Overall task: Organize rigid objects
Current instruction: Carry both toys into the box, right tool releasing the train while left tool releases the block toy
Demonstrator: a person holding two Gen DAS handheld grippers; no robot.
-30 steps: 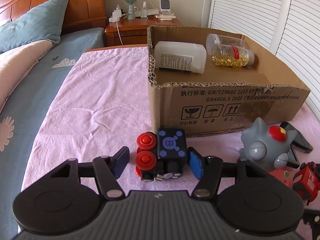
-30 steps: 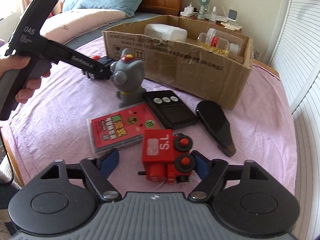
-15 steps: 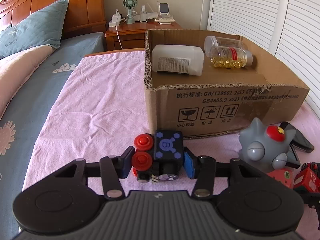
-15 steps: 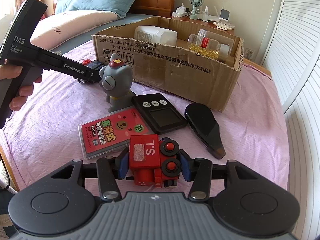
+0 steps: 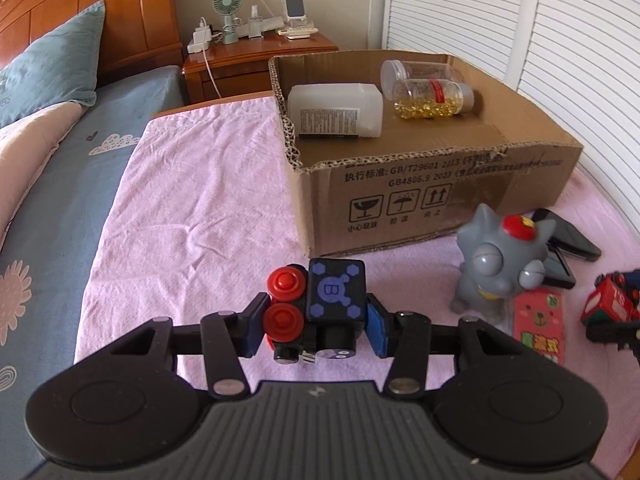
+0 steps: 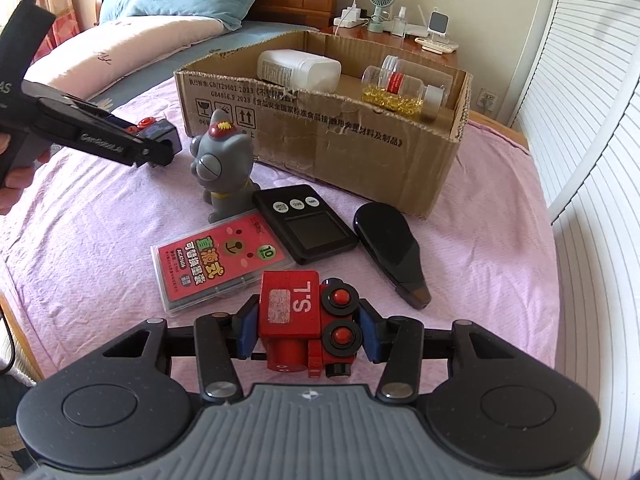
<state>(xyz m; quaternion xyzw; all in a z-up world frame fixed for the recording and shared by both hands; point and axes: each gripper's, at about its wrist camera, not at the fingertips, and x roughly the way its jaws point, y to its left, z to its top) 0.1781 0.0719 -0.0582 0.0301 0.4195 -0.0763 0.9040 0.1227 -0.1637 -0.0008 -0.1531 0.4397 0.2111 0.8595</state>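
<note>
Through the left wrist camera we see our left gripper closed on a black toy train, its blue pads pressed flat against the toy's two sides. The train sits squarely between the fingers, red wheels against the left pad and the dark blue-marked roof block against the right one, and its nose points back toward the camera. It is low over the pink cloth, though we cannot tell whether it touches it. Just beyond stands the open cardboard box, which holds a white bottle lying on its side and a clear jar of yellow capsules beside an empty clear jar. To the right of our fingers a grey cat figure stands upright near the box's front wall. Through the right wrist camera we see our right gripper clamped the same way on a red toy train, its pads against both flanks, the red cab on the left and the black wheels with red hubs on the right. Just beyond it a red card pack lies flat on the cloth, with a black timer touching it and a black oblong case further right. The left gripper shows at the left edge with the black train in its grip.
</note>
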